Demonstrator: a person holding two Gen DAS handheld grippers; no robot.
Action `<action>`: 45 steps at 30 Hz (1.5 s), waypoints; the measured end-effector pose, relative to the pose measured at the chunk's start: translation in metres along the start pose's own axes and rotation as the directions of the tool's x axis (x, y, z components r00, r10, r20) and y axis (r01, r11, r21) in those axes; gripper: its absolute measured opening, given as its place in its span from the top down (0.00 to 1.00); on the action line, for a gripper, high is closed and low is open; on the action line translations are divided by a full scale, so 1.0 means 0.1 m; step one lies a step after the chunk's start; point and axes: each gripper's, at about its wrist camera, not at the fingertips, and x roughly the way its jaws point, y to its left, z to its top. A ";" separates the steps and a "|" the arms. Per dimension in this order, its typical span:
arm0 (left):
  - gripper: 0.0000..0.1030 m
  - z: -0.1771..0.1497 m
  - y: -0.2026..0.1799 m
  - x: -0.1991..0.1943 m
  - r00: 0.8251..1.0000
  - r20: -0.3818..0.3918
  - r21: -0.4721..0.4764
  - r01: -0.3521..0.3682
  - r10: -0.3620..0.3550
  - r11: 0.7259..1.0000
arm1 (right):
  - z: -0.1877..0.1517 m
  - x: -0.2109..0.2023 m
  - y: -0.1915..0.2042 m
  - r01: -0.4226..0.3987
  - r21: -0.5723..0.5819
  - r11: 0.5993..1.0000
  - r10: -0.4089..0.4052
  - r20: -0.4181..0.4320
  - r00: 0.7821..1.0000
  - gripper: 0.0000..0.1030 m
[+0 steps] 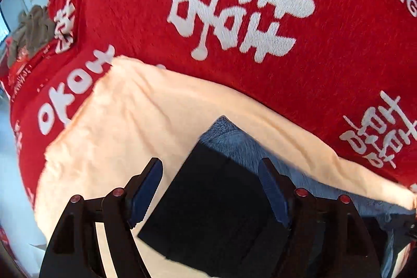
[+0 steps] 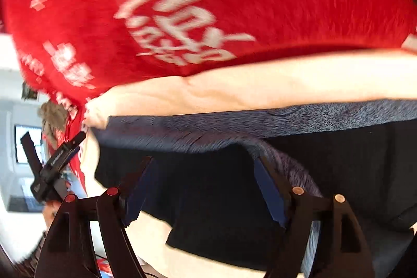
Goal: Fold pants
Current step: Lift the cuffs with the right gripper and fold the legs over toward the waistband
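The pants (image 1: pixel 208 205) are black with a blue-grey fleece inside (image 1: pixel 234 137). They lie on a cream cloth (image 1: pixel 125 116) over a red blanket. My left gripper (image 1: pixel 211 186) is open, its jaws straddling a corner of the black fabric just above it. In the right wrist view the pants (image 2: pixel 208 199) spread wide with the fleece lining (image 2: pixel 234 121) turned out along the far edge. My right gripper (image 2: pixel 206 186) is open, its fingers low over the black fabric. The left gripper (image 2: pixel 52 163) shows at the left edge of that view.
The red blanket (image 1: pixel 260 69) with white lettering covers the surface beyond the cream cloth; it also shows in the right wrist view (image 2: pixel 234 4). A brownish bundle of cloth (image 1: pixel 31 30) lies at the far left. White walls and a screen (image 2: pixel 26 145) show at the left.
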 end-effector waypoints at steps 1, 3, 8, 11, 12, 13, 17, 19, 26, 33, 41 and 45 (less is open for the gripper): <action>0.25 -0.04 -0.05 0.02 1.000 -0.022 0.034 0.007 -0.007 0.999 | -0.02 -0.02 0.05 -0.020 -0.018 1.000 0.020 0.003 1.000 0.35; 0.25 -0.14 -0.21 0.15 0.997 -0.073 0.105 0.017 -0.010 0.994 | -0.05 0.12 0.20 -0.017 -0.072 0.997 0.015 -0.028 0.999 0.51; 0.25 -0.35 -0.57 0.73 0.990 -0.132 0.131 -0.032 0.050 0.991 | 0.06 0.74 0.30 0.118 -0.183 0.976 -0.134 -0.075 0.988 0.51; 0.13 -0.37 -0.63 0.88 0.989 -0.088 0.141 -0.104 0.117 0.985 | 0.16 0.77 0.13 0.180 -0.196 0.964 -0.191 -0.035 0.981 0.75; 0.13 -0.35 -0.63 0.88 0.988 -0.099 0.146 -0.100 0.115 0.984 | 0.21 0.70 0.05 0.171 -0.161 0.972 -0.177 -0.028 0.984 0.74; 0.13 -0.33 -0.63 0.86 0.988 -0.108 0.146 -0.096 0.113 0.985 | 0.25 0.61 -0.01 0.153 -0.123 0.981 -0.156 -0.018 0.988 0.74; 0.13 -0.37 -0.69 0.56 0.985 -0.136 0.226 -0.072 0.104 0.972 | 0.19 0.16 -0.27 0.089 -0.030 0.996 -0.088 0.020 0.996 0.68; 0.13 -0.49 -0.78 0.34 0.986 -0.146 0.281 -0.041 0.084 0.959 | 0.04 -0.03 -0.44 0.048 0.017 0.999 -0.048 0.025 0.999 0.59; 0.13 -1.10 -1.29 -0.12 0.965 -0.261 0.369 0.117 -0.018 0.922 | -0.72 -0.47 -0.73 -0.006 0.128 0.992 0.006 0.001 1.000 0.57; 0.13 -1.59 -2.09 -0.39 0.946 -0.299 0.476 0.261 -0.124 0.840 | -1.77 -1.11 -1.22 0.069 0.334 0.940 -0.102 0.082 0.991 0.55; 0.13 -2.01 -2.80 -0.56 0.943 -0.278 0.595 0.320 -0.185 0.737 | -2.99 -1.55 -1.71 0.235 0.537 0.810 -0.342 0.107 0.934 0.54; 0.13 -2.12 -2.91 -0.59 0.938 -0.293 0.602 0.333 -0.187 0.726 | -3.28 -1.53 -1.80 0.275 0.552 0.787 -0.387 0.094 0.917 0.54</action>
